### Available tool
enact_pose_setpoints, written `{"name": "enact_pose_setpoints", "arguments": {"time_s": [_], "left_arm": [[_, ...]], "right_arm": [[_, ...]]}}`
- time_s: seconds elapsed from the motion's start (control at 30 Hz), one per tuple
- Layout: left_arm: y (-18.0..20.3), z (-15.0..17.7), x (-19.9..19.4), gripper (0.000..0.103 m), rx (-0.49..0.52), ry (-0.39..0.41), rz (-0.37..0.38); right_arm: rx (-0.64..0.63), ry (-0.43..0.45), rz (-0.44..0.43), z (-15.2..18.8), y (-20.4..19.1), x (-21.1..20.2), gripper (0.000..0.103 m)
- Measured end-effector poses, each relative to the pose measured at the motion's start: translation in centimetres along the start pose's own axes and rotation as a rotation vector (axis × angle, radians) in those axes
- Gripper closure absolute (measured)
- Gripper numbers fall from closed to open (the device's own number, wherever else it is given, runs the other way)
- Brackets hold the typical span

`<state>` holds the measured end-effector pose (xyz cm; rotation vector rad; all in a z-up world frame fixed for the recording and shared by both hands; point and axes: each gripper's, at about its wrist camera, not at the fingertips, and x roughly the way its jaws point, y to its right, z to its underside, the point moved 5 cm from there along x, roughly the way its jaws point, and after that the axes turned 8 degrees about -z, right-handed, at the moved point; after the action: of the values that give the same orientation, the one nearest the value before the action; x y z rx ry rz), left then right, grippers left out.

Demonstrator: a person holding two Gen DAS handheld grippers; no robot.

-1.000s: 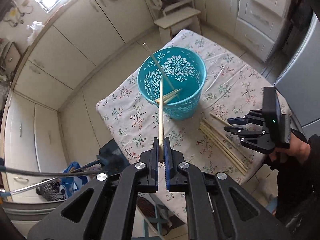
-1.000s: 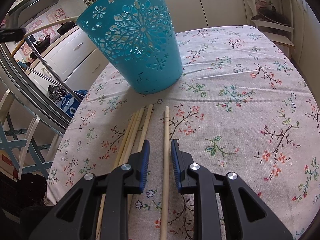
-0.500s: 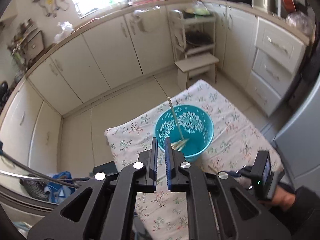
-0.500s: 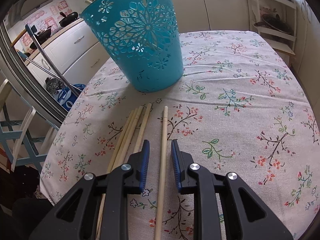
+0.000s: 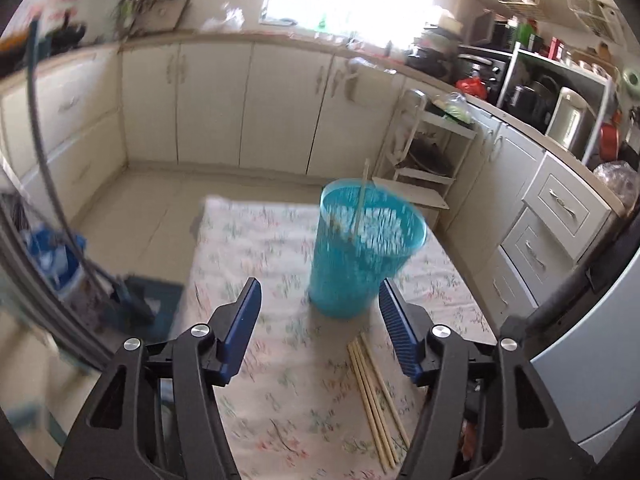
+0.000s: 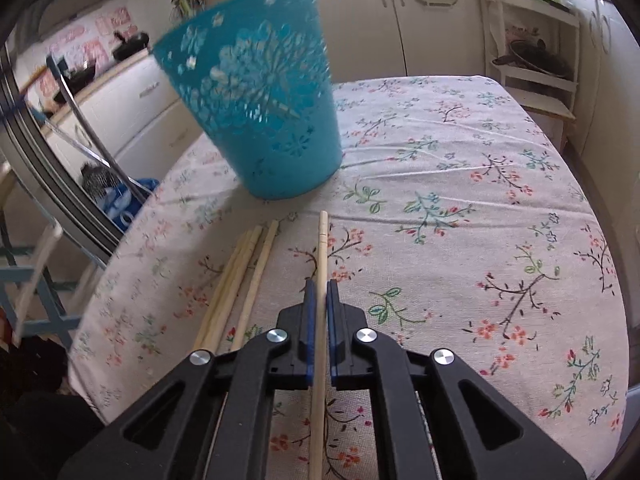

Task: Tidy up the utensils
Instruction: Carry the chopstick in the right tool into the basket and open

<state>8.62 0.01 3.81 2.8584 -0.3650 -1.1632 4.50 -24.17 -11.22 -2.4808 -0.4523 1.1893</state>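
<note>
Chopstick sorting at a floral-clothed table; no legible writing or brand marks in either view.

Left gripper [image 5: 320, 304]: jaws have just been opening, now wide apart with nothing between them. Teal basket [image 5: 362, 248] stands on the tablecloth [image 6: 460, 184]; a chopstick leans inside. Loose chopsticks [image 6: 240, 276] lie just before the basket. Right gripper [image 6: 318, 286]: jaws have just been closing, now clamped on a single chopstick [image 6: 321, 240] beside the loose ones.

left gripper [image 5: 320, 316] jaws opened, empty; right gripper [image 6: 319, 288] jaws closed on chopstick [image 6: 322, 240].
</note>
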Motion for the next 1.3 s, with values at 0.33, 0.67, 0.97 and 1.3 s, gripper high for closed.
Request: {"name": "enact_pose_setpoints", "arguments": {"time_s": [0.33, 0.67, 0.97, 1.3], "left_arm": [[-0.3, 7.4, 1.0, 0.034, -0.158, 0.112, -0.075], [0.3, 6.5, 0.8, 0.027, -0.154, 0.157, -0.078], [-0.4, 6.8, 1.0, 0.025, -0.182, 0.135, -0.064], [-1.0, 7.0, 0.5, 0.023, -0.199, 0.153, -0.099]], "right_arm": [[0.042, 0.428, -0.244, -8.9, -3.5, -11.2, 0.097], [-0.043, 0.731, -0.166, -24.5, -8.7, -10.0, 0.097], [-0.059, 0.604, -0.080, -25.5, -7.5, -3.7, 0.096], [-0.117, 0.584, -0.113, -21.5, -9.2, -8.9, 0.086]]}}
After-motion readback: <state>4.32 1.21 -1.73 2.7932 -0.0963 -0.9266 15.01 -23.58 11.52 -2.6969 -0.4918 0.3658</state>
